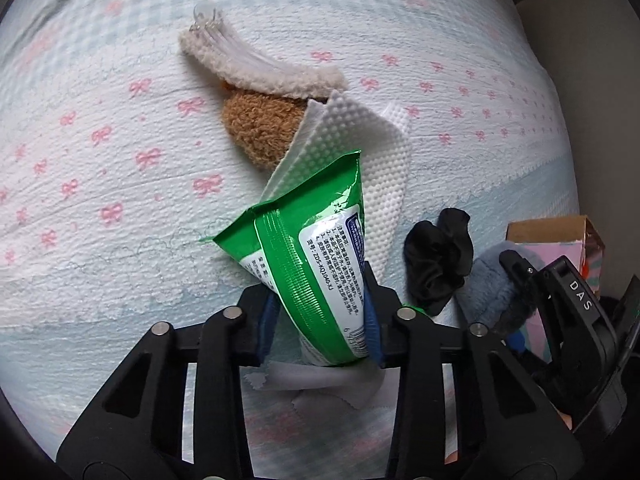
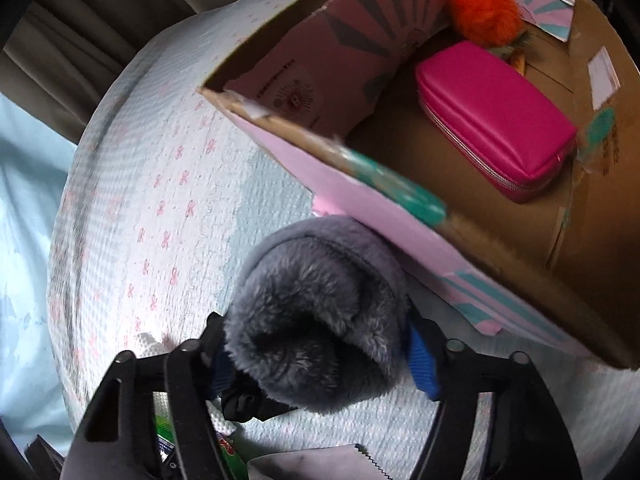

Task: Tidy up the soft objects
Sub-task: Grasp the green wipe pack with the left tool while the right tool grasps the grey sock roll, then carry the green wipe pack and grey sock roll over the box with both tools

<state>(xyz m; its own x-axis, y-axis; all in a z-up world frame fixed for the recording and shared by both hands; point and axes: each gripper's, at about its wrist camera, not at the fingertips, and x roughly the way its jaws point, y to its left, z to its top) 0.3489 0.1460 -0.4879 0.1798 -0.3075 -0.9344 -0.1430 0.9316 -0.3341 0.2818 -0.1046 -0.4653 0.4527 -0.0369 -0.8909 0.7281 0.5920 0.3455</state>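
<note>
Between blue pads of left gripper (image 1: 320, 320), lower centre of left view: green wipes pack (image 1: 316, 264), clamped at its lower end, tilted up-left. White embossed tissue (image 1: 360, 152) behind pack; brown plush (image 1: 256, 128) with cream fleece trim (image 1: 264, 68) beyond, on bow-print bedspread (image 1: 100, 140). Black scrunchie (image 1: 436, 264) right of pack.
Right view, lower centre: grey furry pouch (image 2: 320, 320) squeezed between pads of right gripper (image 2: 320, 356). Cardboard box (image 2: 400, 200) upper right, touching pouch; inside, pink zip case (image 2: 496, 120), orange plush (image 2: 484, 12).
</note>
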